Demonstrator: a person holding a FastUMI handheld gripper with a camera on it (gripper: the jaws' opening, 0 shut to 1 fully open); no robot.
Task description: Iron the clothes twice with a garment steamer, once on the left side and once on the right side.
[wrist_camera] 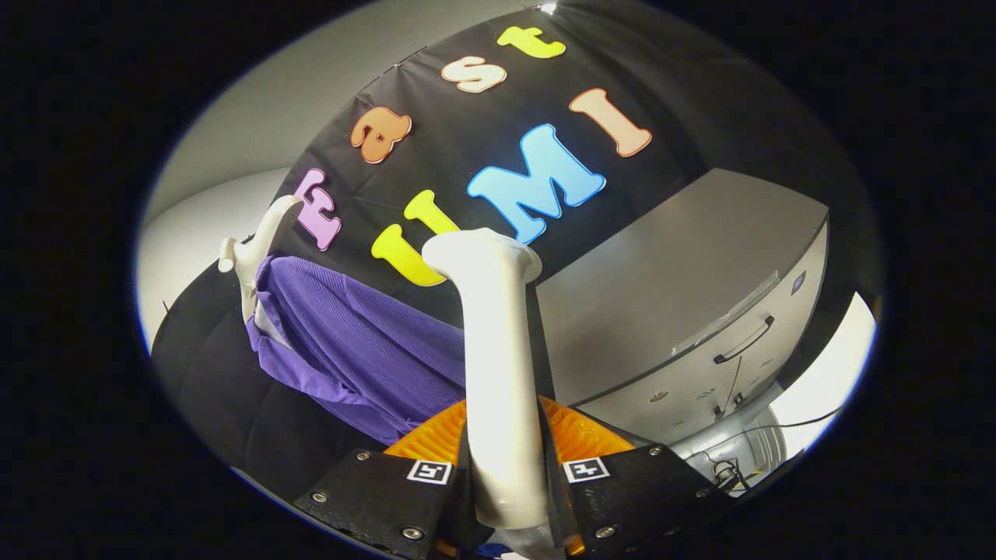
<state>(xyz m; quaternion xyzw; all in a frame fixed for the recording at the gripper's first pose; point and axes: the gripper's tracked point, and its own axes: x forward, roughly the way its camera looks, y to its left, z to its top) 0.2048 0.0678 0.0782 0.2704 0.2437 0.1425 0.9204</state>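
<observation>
The tongs (510, 467) clamp the rigid, smooth white steamer (498, 365) by its handle, both fingers pressing. The soft, light purple garment (366, 342) hangs at ten o'clock, just beside its head.

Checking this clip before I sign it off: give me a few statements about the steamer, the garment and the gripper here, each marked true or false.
1. The gripper is shut on the white garment steamer. True.
2. The purple garment lies flat on a table. False: it hangs on a white hanger against the black cloth wall.
3. The steamer's far end sits beside the garment, on its grey-cabinet side. True.
4. The grey cabinet has its drawer pulled open. False: the front with the handle looks closed.
5. The fingers hold the hanger. False: they clamp the steamer's handle.
</observation>
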